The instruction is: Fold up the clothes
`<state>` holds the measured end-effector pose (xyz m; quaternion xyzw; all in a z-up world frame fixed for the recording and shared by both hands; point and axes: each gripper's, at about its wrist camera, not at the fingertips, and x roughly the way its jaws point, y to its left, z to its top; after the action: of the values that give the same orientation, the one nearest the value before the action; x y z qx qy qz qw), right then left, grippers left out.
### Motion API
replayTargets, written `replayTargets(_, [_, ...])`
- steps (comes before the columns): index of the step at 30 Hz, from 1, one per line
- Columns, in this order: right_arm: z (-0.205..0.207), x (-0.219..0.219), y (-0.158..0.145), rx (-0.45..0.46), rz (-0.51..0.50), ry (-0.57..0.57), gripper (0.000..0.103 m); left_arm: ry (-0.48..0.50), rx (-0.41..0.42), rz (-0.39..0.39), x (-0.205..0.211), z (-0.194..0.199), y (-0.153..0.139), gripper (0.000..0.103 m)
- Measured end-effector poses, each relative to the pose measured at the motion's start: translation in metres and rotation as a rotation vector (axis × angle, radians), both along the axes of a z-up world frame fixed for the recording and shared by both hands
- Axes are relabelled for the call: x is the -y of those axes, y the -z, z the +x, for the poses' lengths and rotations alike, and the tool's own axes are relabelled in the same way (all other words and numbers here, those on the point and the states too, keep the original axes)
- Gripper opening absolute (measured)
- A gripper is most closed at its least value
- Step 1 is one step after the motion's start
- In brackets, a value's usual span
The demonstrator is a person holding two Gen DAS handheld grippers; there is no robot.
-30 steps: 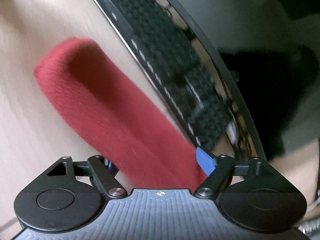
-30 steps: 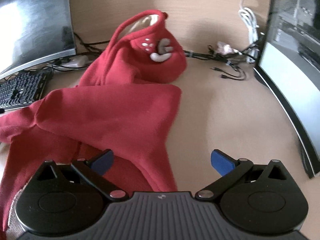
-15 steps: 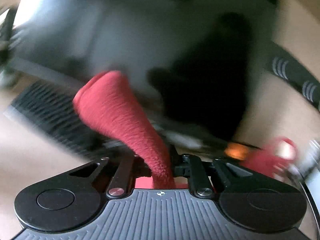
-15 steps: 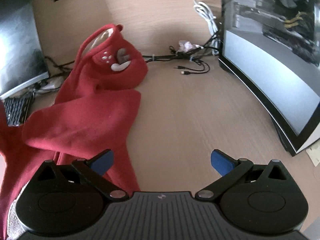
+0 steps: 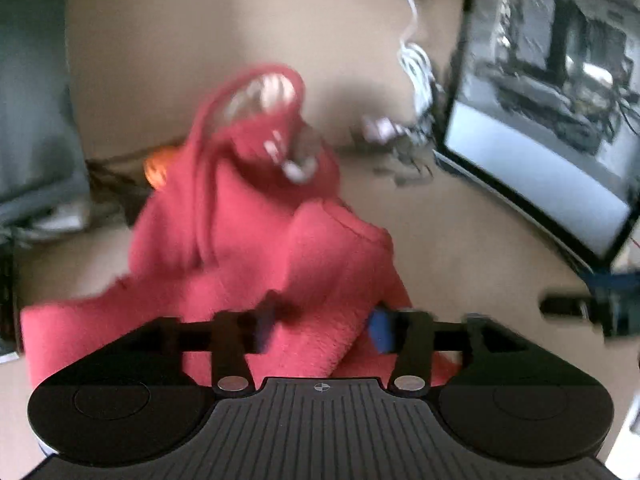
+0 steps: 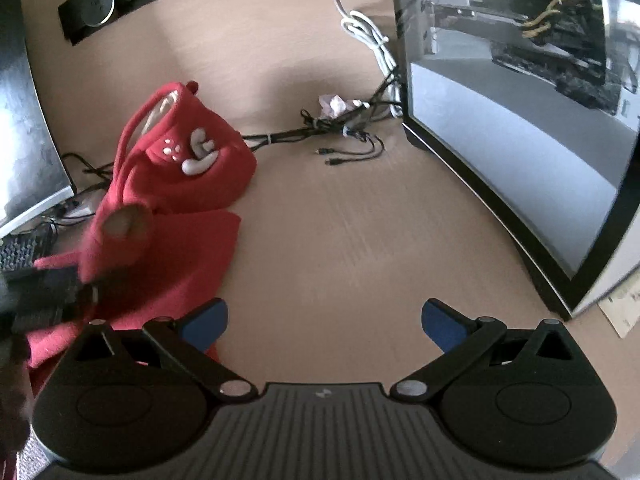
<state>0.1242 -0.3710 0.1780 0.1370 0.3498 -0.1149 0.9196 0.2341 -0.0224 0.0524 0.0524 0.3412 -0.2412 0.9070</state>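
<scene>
1. The red fleece garment [image 6: 172, 200] lies bunched on the worktop [image 6: 360, 220], filling the 8 to 10 o'clock part of the right wrist view. Its hood with the pale stitched figure is heaped up at 10 o'clock, just beside a bundle of black cables [image 6: 320, 128].

2. The left hand-held gripper [image 5: 320, 328] has a sleeve-like roll of the garment [image 5: 312, 332] between its blue pads. The picture is blurred, so I cannot tell whether the pads pinch the cloth or merely straddle it. In my judgement the sleeve is being carried in over the body to make a fold.

3. The right hand-held gripper [image 6: 324, 320] is spread wide and holds nothing. Its left pad is at the garment's edge and its right pad is over bare worktop. It looks to be waiting clear of the cloth, ready for the next hem.

4. A glass-sided computer case [image 6: 520, 120] stands at 2 o'clock, and a white cable [image 6: 368, 32] runs down at 12 o'clock, both apart from the garment.

5. Compared with half a second ago:
   - the left view has swung from the keyboard side to face the hood and the case;
   - the jaws that were tight around a thin strand of sleeve now stand further apart around a thicker roll;
   - in the right view a cuff opening now shows at 9 o'clock, folded across the body.
</scene>
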Motion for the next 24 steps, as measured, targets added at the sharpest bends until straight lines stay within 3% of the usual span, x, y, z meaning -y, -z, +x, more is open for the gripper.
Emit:
replayTargets(1, [0.005, -0.001, -0.002, 0.009, -0.001, -0.012, 0.103, 0.017, -0.003, -0.002, -0.003, -0.005, 0.0, 0.093])
replayTargets(4, [0.022, -0.011, -0.01, 0.043, -0.004, -0.06, 0.103, 0.04, -0.007, 0.019, -0.014, -0.014, 0.001, 0.094])
replayTargets(6, [0.036, -0.021, -0.014, 0.063, -0.01, -0.102, 0.103, 0.005, -0.022, 0.02, -0.025, -0.014, 0.003, 0.094])
replayTargets(12, [0.093, -0.059, 0.014, -0.047, -0.111, -0.204, 0.103, -0.19, -0.078, 0.068, -0.059, -0.007, 0.014, 0.095])
replayTargets(16, [0.128, -0.082, 0.034, -0.121, -0.171, -0.264, 0.103, -0.238, -0.095, 0.077, -0.071, 0.0, 0.016, 0.095])
replayTargets(18, [0.132, -0.081, 0.047, -0.149, -0.156, -0.254, 0.103, -0.242, -0.095, 0.079, -0.074, 0.0, 0.014, 0.095])
replayTargets(24, [0.099, -0.087, 0.022, -0.072, -0.184, -0.272, 0.103, -0.248, -0.096, 0.096, -0.081, -0.006, 0.013, 0.096])
